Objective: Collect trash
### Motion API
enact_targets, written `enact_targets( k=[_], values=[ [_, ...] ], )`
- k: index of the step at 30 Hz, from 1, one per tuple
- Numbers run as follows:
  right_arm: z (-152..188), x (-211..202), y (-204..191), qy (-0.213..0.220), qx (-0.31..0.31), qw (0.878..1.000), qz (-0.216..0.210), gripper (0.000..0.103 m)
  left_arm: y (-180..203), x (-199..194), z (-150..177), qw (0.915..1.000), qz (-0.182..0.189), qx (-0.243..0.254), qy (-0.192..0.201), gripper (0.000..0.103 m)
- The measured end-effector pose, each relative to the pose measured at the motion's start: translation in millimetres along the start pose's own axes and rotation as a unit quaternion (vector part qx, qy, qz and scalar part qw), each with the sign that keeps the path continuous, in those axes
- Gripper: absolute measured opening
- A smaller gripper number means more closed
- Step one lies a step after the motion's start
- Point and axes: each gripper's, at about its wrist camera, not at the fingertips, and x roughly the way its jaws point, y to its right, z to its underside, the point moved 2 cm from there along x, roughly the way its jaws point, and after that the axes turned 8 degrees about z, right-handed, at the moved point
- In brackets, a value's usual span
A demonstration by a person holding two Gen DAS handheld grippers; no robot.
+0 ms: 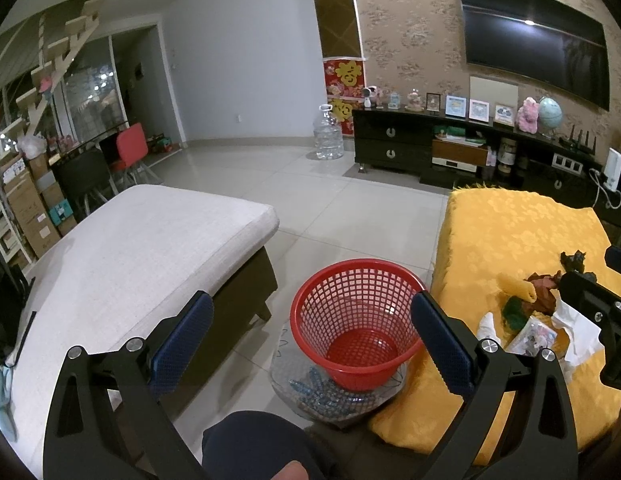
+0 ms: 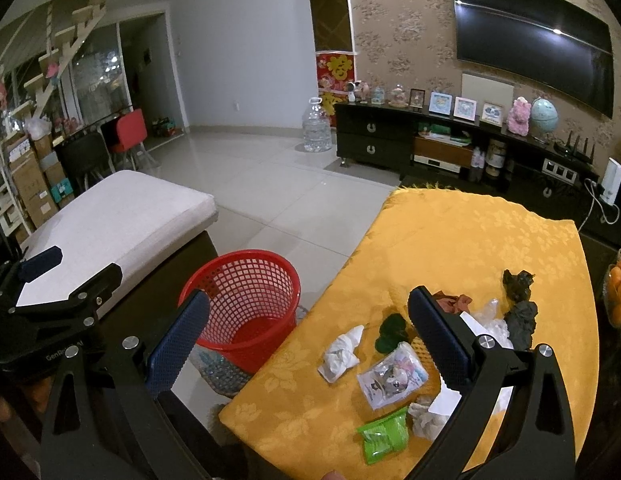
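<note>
A red mesh basket (image 1: 356, 322) stands on the floor between a sofa and a yellow-clothed table (image 1: 506, 224). My left gripper (image 1: 310, 336) is open and empty above the basket. My right gripper (image 2: 306, 334) is open and empty over the table's near left edge; the basket (image 2: 242, 304) lies to its left. Trash lies on the yellow-clothed table (image 2: 470, 232): a crumpled white tissue (image 2: 340, 354), a clear printed packet (image 2: 390, 376), a green wrapper (image 2: 382, 434), a dark green scrap (image 2: 392, 330), black crumpled wrappers (image 2: 520, 296), a brown wrapper (image 2: 454, 302). The left gripper (image 2: 50, 292) shows at far left.
A beige sofa cushion (image 1: 122, 264) is left of the basket. A glass bowl of blue beads (image 1: 322, 394) sits under the basket. A bowl of oranges (image 2: 618, 292) is at the table's right. A black TV cabinet (image 1: 450, 144) and water jug (image 1: 328, 132) stand beyond.
</note>
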Motion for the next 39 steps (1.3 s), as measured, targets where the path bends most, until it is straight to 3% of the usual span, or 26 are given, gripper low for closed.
enact_targets(
  k=[39],
  values=[
    [-1.3,-6.4,-1.3,0.002,0.004,1.0,-0.001,0.097,0.8,-2.6,2.4,1.0,0.001,-0.001,0.001,0.095]
  ],
)
